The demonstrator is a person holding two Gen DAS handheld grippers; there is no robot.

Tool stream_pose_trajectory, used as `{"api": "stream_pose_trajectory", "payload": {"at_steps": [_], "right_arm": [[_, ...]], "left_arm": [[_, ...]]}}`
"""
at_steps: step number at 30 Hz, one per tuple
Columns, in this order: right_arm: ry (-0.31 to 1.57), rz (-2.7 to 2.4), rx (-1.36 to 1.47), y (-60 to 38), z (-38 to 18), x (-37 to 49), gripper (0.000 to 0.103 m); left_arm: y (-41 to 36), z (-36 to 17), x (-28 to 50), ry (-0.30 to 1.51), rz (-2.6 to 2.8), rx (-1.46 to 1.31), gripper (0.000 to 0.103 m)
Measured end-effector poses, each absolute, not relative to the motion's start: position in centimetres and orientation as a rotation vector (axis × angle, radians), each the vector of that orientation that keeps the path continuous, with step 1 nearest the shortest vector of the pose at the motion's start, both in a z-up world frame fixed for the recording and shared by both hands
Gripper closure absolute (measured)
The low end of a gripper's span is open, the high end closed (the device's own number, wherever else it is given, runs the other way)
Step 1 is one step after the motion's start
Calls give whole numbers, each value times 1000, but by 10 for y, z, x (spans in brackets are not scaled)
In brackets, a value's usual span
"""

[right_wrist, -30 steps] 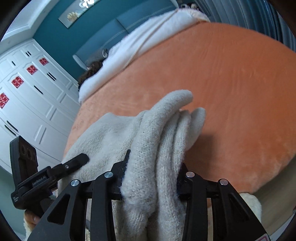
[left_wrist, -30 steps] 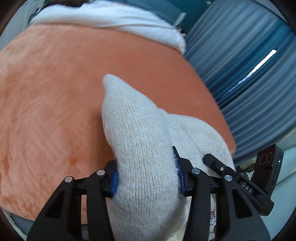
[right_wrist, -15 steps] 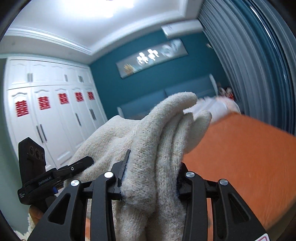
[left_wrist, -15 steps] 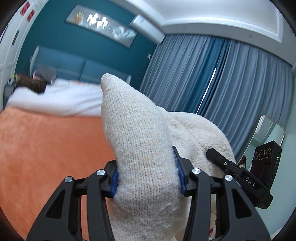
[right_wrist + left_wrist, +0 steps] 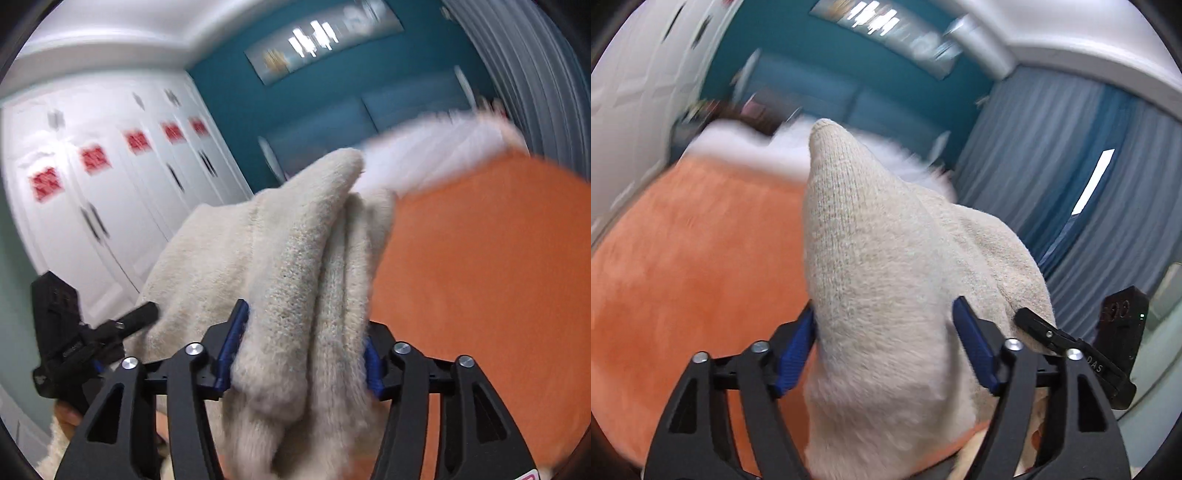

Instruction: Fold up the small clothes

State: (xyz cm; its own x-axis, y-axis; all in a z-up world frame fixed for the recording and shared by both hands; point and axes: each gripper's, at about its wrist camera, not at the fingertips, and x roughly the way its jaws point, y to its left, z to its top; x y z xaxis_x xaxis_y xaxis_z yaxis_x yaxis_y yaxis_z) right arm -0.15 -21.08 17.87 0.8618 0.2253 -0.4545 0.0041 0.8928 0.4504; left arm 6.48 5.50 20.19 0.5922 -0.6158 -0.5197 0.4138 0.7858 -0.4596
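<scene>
A cream knitted garment (image 5: 879,280) is held up in the air between both grippers. My left gripper (image 5: 884,343) is shut on one bunched edge of it, blue pads pressed against the knit. My right gripper (image 5: 301,354) is shut on another bunched edge of the same garment (image 5: 295,266), which folds in several layers between its fingers. Each gripper shows in the other's view: the right one (image 5: 1071,350) at lower right, the left one (image 5: 85,343) at lower left. The garment's lower part hangs out of sight.
An orange plush bed cover (image 5: 683,258) lies below and ahead, also in the right wrist view (image 5: 480,277). White bedding (image 5: 436,155) lies at the bed's head. White wardrobe doors (image 5: 110,184) stand at the left, blue-grey curtains (image 5: 1071,166) at the right.
Both grippers swung up from facing the bed to facing the room, then tilted back down a little, carrying the garment. The grip on the garment is unchanged.
</scene>
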Motion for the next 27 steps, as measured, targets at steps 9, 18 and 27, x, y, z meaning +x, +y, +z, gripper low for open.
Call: {"api": "stream_pose_trajectory", "payload": {"at_steps": [9,18,27], "right_arm": [[917,-37,557,-218,15,-18,41],[999,-26,630,-223,-15,79,17],[1020,34,590,-205,-7,110,67]], "left_arm": [[153,25,56,1074,-350,-507,29],[98,17,126,1076,-399,-517,8],[75,7,151,1164,-462,-573,56]]}}
